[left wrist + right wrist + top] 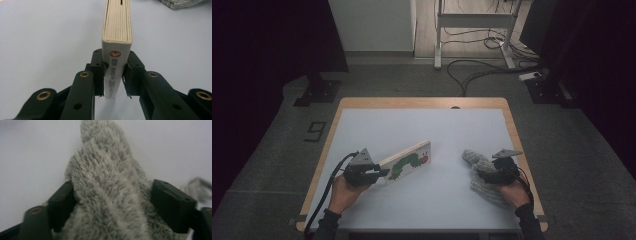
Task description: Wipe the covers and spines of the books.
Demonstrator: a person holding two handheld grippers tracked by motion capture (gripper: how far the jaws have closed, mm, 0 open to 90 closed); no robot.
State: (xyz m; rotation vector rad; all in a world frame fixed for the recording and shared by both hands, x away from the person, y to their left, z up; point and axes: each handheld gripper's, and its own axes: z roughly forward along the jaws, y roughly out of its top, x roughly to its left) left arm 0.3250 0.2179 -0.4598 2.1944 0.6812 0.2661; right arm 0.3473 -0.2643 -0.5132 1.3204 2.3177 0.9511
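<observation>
High view: one desk (422, 200) with a pale blue-grey top and a wooden rim; one board book (408, 161) on its left half; one grey fuzzy sock (479, 172) on its right half; two hands come in from the bottom edge, the left hand (343, 192) and the right hand (514, 192), each with a gripper; cables and a metal frame on the floor beyond the desk.
Left gripper view: the book's spine (115, 72) with a round red mark and printed characters, and the stacked thick page edges above it; neither can be made out from above; a corner of the sock shows at the top right.
Right gripper view: the sock's shaggy pile close up, grey flecked with cream.
Count: one book; one sock; two grippers; two hands.
Book cover: white, with a green caterpillar and a red head, seen from the high view.
Left gripper (115, 75): jaws clamped on the book at its spine end; the book stands on edge between them and runs away across the desk.
Right gripper (112, 205): jaws apart, one on each side of the sock; the sock bulges up between them; whether the pads press into the pile cannot be told.
Sock position: lying on the desk, well apart from the book.
</observation>
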